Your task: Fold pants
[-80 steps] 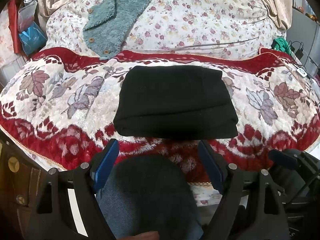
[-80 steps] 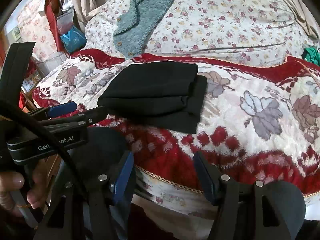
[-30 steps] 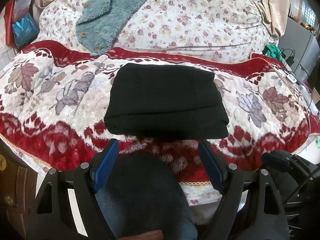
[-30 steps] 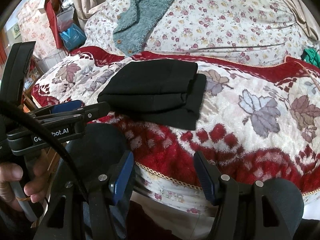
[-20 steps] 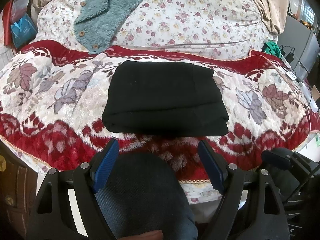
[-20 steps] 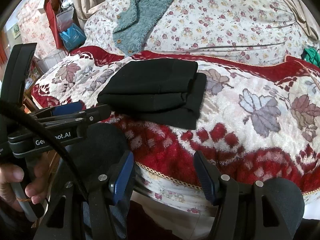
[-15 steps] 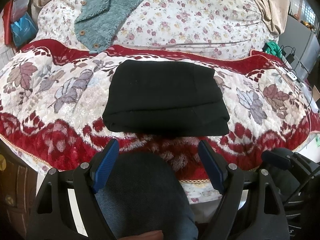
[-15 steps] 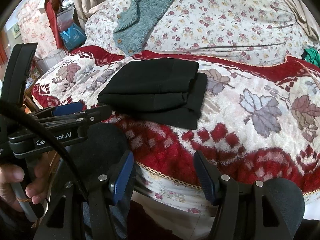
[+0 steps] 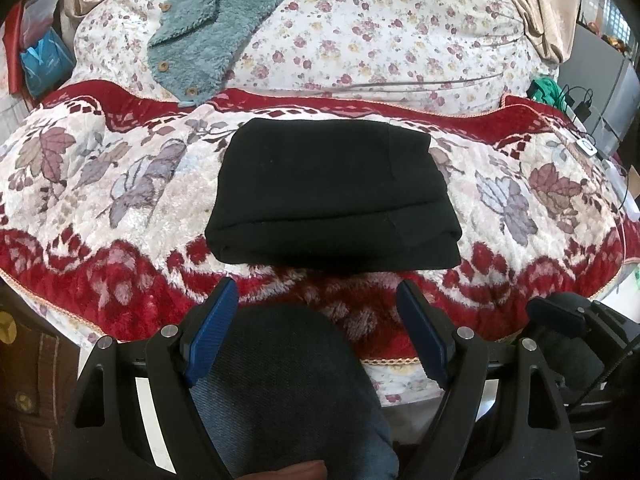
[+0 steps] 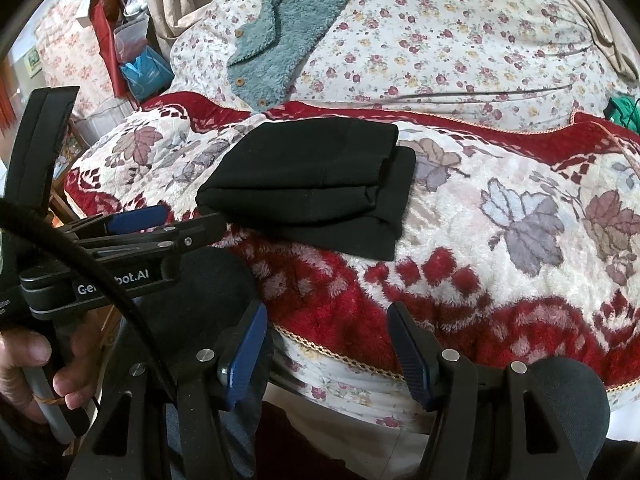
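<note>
Pants [image 9: 332, 200] lie at the centre of my left wrist view as a compact black rectangle on the red-and-cream leaf blanket [image 9: 100, 184] covering the bed, stacked in several layers with the bottom layer sticking out a little at the right end. In my right wrist view they sit left of centre. My left gripper [image 9: 318, 326] hangs below them at the bed's near edge, jaws wide and holding nothing; my right gripper [image 10: 326, 344] is likewise spread wide and empty, well apart from the cloth. I judge the folding essentially done; at most the protruding right edge could be squared. A teal fleece garment [image 9: 208, 36] lies at the upper left on the floral quilt [image 9: 380, 40].
</note>
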